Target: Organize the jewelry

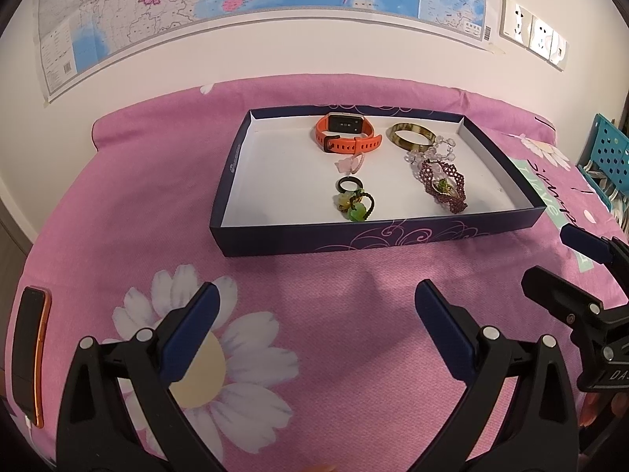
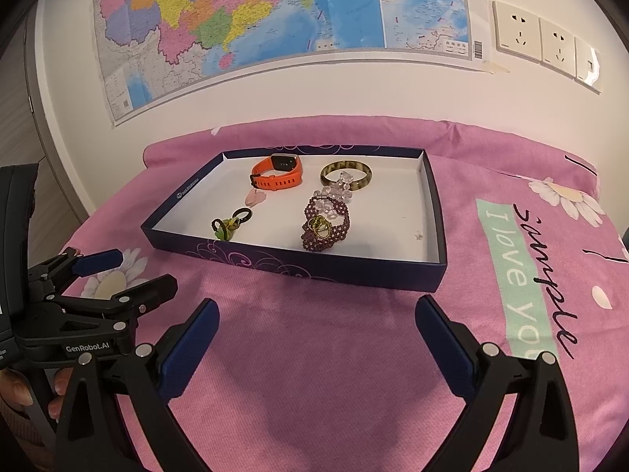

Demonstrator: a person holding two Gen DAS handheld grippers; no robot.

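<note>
Orange-edged phone (image 1: 33, 354) only in left view; left gripper (image 1: 316, 314), right gripper (image 2: 316, 326) wide apart, empty.

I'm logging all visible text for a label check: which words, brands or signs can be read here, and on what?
"GenRobot.AI": left claw, on its body.
"simple": pink bedsheet, black script.
"I love you": green strip on the bedsheet; the end is partly hidden.
"DAS": right claw, cut off.
Wall map and box logo: too small to read.
</note>
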